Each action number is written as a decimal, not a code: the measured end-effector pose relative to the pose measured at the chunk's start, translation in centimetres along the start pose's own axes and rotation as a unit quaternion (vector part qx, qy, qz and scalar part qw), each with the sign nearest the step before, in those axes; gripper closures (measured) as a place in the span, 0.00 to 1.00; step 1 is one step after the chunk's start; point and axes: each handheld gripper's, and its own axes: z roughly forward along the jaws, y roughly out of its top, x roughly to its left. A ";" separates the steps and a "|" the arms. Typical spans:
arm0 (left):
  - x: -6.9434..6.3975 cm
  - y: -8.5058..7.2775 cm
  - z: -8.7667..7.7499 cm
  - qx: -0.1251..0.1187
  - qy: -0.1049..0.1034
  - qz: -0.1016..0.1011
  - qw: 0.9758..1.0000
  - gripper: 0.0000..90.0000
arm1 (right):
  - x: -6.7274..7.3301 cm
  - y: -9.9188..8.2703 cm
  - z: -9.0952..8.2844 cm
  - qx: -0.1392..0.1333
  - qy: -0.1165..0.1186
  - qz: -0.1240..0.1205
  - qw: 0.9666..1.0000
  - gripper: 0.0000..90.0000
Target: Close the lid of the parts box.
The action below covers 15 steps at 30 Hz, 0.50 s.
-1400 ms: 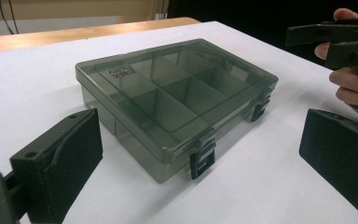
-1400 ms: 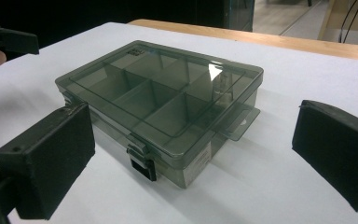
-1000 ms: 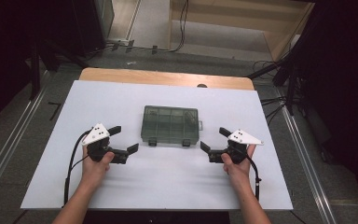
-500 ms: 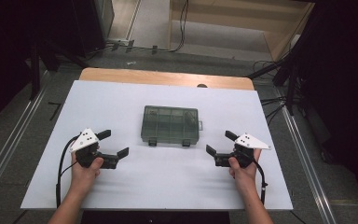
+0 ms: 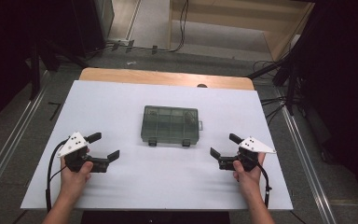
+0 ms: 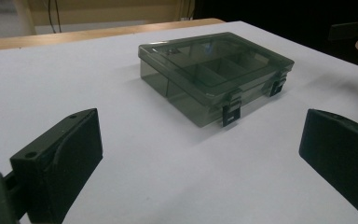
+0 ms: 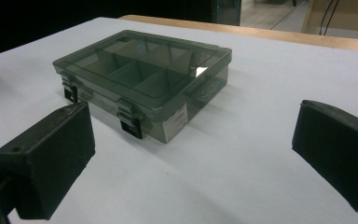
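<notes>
1. My left gripper (image 5: 103, 145) hangs over the white table top (image 5: 121, 102), jaws spread wide with nothing between them. It sits well to the left of the compartment box (image 5: 170, 124).
2. My right gripper (image 5: 225, 145) mirrors it on the other side, jaws just as wide apart and empty, well clear of the box.
3. The box is a smoky, see-through plastic organiser, lying flat near the middle of the table between my two grippers. Its lid is down, and both front latches (image 7: 131, 122) look snapped shut, facing my side.
4. I judge the job ahead is to work those latches, so the first risk is the box sliding. It is light and the table top is smooth, so a push from one side alone would skate it away.
5. The latches are small next to my broad jaws, so a clumsy approach could catch the lid edge instead and tip the whole box.
6. I can make out small items in the far compartments in the high view, though not what they are. If the lid flips up fast, they could scatter.
</notes>
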 end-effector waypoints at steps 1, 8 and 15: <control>0.0 -0.1 -0.1 -0.001 0.000 0.000 1.000 0.00 | 0.0 0.0 -0.1 0.000 0.000 -0.001 1.000 0.00; 0.3 -0.5 -1.3 0.000 0.007 0.001 1.000 0.00 | -0.3 -0.2 -0.8 -0.003 -0.003 0.001 1.000 0.00; 0.7 -1.2 -2.5 -0.002 0.018 0.004 1.000 0.00 | -0.7 -0.5 -1.6 -0.005 -0.007 0.005 1.000 0.00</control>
